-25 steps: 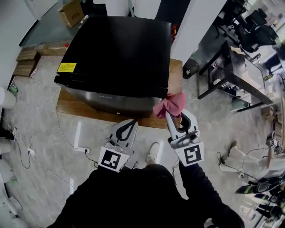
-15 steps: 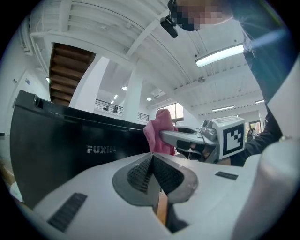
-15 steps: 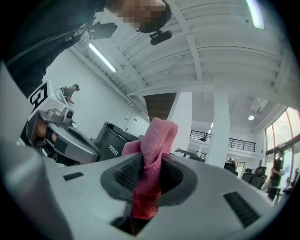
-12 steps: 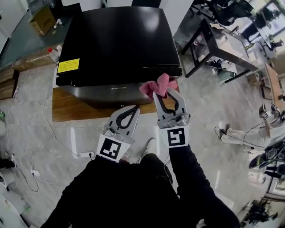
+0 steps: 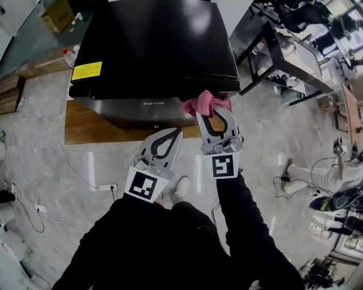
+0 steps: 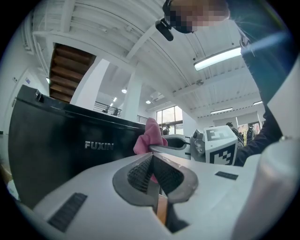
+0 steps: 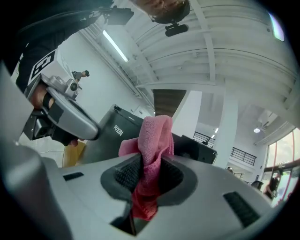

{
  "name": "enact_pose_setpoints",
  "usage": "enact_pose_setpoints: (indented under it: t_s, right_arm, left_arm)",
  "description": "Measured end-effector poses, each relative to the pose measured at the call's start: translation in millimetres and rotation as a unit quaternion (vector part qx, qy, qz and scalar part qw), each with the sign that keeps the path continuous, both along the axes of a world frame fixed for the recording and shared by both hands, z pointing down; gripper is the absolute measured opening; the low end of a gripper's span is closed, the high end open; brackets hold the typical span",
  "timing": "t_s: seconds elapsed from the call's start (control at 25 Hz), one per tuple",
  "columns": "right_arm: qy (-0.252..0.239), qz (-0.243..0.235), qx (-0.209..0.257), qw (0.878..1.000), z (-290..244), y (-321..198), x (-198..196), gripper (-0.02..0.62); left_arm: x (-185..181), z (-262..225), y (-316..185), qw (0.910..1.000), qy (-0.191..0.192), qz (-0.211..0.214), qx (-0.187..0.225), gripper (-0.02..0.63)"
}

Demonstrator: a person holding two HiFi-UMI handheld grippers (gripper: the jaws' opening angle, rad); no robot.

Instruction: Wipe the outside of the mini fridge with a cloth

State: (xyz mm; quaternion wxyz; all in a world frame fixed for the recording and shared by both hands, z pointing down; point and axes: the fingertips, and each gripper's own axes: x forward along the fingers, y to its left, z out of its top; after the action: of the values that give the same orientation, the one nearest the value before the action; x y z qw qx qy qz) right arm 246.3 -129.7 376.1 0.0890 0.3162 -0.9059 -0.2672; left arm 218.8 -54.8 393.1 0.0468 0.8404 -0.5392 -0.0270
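Observation:
The black mini fridge [image 5: 153, 51] stands on a low wooden board [image 5: 79, 127]; its front with the brand print [image 6: 99, 145] faces me. My right gripper [image 5: 212, 109] is shut on a pink cloth [image 5: 201, 103], and the cloth lies against the fridge's top front right corner. In the right gripper view the cloth [image 7: 151, 154] is pinched between the ribbed pads. My left gripper [image 5: 174, 133] hangs lower, just in front of the fridge door, jaws together with nothing held [image 6: 152, 171].
A yellow label [image 5: 86, 71] sits on the fridge top at left. Cables and a power strip [image 5: 106, 187] lie on the tiled floor at left. A dark table frame [image 5: 278, 54] stands at right. A cardboard box [image 5: 57, 14] is at far left.
The right gripper with the cloth has moved up and forward to the fridge's front right corner. The left gripper has stayed low beside it.

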Motion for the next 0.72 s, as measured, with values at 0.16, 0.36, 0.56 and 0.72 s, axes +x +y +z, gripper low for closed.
enact_pose_setpoints:
  t_s: [0.16,0.36,0.56,0.72]
  right_arm:
    - [0.030,-0.021,-0.009,0.999,35,1,-1,0.084]
    - [0.067,-0.050,-0.034,0.996,97,4,-2,0.084]
    - [0.125,-0.067,-0.050,0.989,169,5,-6,0.084]
    - [0.163,-0.081,-0.056,0.982,221,5,-8,0.084]
  left_arm:
    - [-3,16,-3,0.9996,-0.011,-0.025,-0.001,0.003]
    - [-3,50,-1,0.9989,-0.011,-0.045,-0.005,0.003]
    - [-2,93,-5,0.9978,-0.003,-0.058,-0.033,0.003]
    - [2,133,-11,0.9969,-0.005,-0.061,-0.050,0.003]
